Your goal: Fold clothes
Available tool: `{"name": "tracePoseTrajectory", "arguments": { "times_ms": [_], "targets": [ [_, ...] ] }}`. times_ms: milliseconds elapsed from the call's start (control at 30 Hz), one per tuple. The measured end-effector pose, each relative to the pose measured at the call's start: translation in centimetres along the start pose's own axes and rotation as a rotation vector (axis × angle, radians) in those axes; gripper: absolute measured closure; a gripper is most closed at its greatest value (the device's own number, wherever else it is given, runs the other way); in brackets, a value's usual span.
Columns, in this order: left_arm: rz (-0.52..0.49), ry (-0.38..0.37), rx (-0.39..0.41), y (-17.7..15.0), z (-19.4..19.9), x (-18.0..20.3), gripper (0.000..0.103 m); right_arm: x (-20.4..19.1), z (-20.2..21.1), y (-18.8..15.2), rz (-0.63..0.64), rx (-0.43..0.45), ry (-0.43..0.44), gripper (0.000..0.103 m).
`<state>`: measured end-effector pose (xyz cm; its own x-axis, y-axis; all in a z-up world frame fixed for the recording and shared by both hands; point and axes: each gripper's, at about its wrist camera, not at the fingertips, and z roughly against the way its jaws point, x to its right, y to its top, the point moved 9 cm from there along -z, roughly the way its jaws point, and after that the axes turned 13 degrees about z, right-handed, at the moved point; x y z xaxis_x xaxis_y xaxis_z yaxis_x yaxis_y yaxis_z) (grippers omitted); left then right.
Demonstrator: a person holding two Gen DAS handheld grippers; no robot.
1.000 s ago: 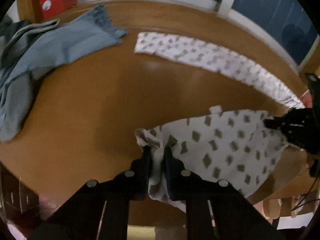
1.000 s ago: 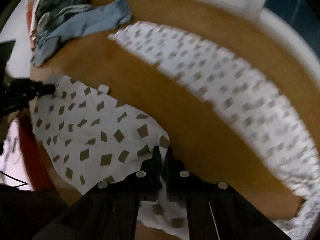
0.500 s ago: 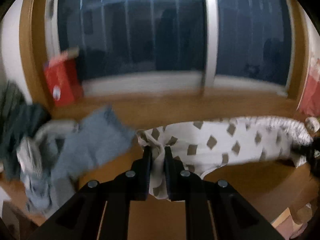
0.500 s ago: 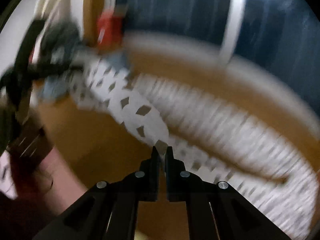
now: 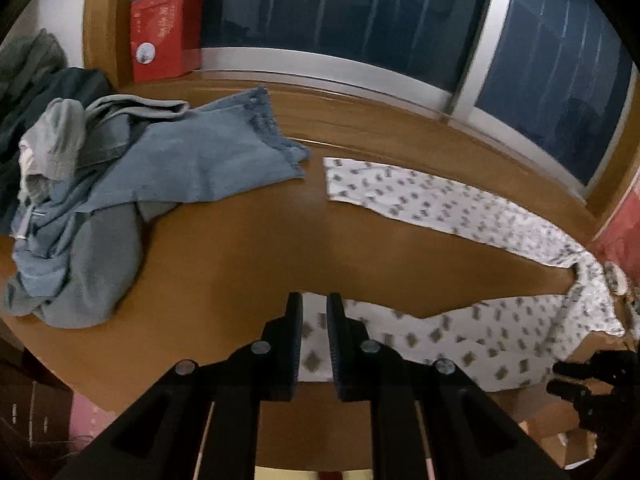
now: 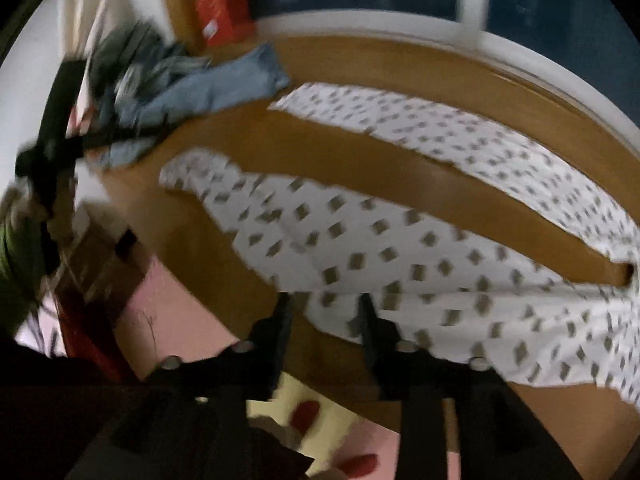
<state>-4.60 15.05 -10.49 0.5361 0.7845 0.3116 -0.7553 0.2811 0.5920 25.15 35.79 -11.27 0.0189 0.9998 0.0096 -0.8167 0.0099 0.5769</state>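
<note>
Now – patterned garment (image 6: 400,248) under opening right gripper (image 6: 326,306).

The garment (image 5: 460,336) on the honey-brown table (image 5: 256,248) is white with small grey-brown diamonds. Beyond it on the table lie faded blue jeans (image 5: 192,160) (frayed hem) by a red box (image 5: 164,36) with pale lettering.

A home: laundry pile (image 5: 80,184) on wooden table (image 5: 248,248) by window (image 5: 360,12)
</note>
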Motion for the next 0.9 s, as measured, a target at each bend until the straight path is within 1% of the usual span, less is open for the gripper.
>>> {"name": "tracePoseTrajectory", "arguments": {
  "times_ms": [33,100,200,300,367,400,433,467,500,533,600,667,767,800,833,867,900],
  "targets": [
    [-0.014,-0.001,-0.004,-0.2,0.0,0.5,0.092,0.8,0.2,0.0,-0.037,0.014,0.001,0.060],
    [-0.042,-0.001,-0.013,-0.5,0.0,1.4,0.089,2.3,0.5,-0.4,-0.093,0.012,-0.004,0.060],
    [-0.089,0.018,-0.039,-1.2,-0.6,2.1,0.089,2.9,0.8,-0.3,-0.099,0.016,0.004,0.060],
    [-0.095,0.048,-0.065,-1.7,-1.3,1.5,0.089,1.7,0.5,0.1,-0.035,-0.001,0.062,0.060],
    [-0.092,0.065,-0.086,-2.1,-1.7,1.0,0.089,0.6,-0.1,0.3,0.020,-0.019,0.078,0.060],
    [-0.087,0.066,-0.101,-2.2,-2.0,0.5,0.086,0.1,-0.5,0.3,0.050,-0.033,0.081,0.060],
    [-0.082,0.073,-0.112,-2.2,-2.2,0.1,0.071,-0.2,-1.0,0.3,0.076,-0.049,0.078,0.060],
    [-0.079,0.089,-0.118,-2.2,-2.5,-0.5,0.060,-0.5,-1.6,0.2,0.098,-0.064,0.073,0.060],
    [-0.080,0.104,-0.116,-2.1,-2.8,-0.9,0.043,-0.8,-2.0,0.2,0.119,-0.076,0.071,0.060],
    [-0.082,0.106,-0.112,-2.0,-2.9,-1.0,0.041,-1.0,-2.4,0.3,0.130,-0.082,0.072,0.060],
    [-0.083,0.089,-0.121,-1.9,-3.5,-1.0,0.041,-1.2,-3.1,0.4,0.151,-0.094,0.074,0.060],
    [-0.077,0.061,-0.146,-1.9,-4.3,-0.5,0.041,-1.4,-3.6,0.5,0.166,-0.099,0.073,0.060],
    [-0.088,0.043,-0.166,-2.1,-5.6,0.2,0.041,-1.3,-4.2,0.5,0.181,-0.106,0.058,0.060],
    [-0.094,0.034,-0.174,-2.2,-5.9,0.6,0.044,-1.3,-4.4,0.4,0.179,-0.106,0.057,0.061],
    [-0.101,0.029,-0.183,-2.4,-6.2,0.9,0.057,-1.1,-4.5,0.3,0.177,-0.102,0.051,0.066],
    [-0.113,0.033,-0.193,-2.8,-6.6,1.3,0.068,-1.0,-4.5,0.2,0.174,-0.098,0.045,0.082],
    [-0.128,0.035,-0.196,-3.2,-6.8,1.7,0.082,-0.9,-4.6,0.1,0.168,-0.094,0.044,0.092]
  ]
}}
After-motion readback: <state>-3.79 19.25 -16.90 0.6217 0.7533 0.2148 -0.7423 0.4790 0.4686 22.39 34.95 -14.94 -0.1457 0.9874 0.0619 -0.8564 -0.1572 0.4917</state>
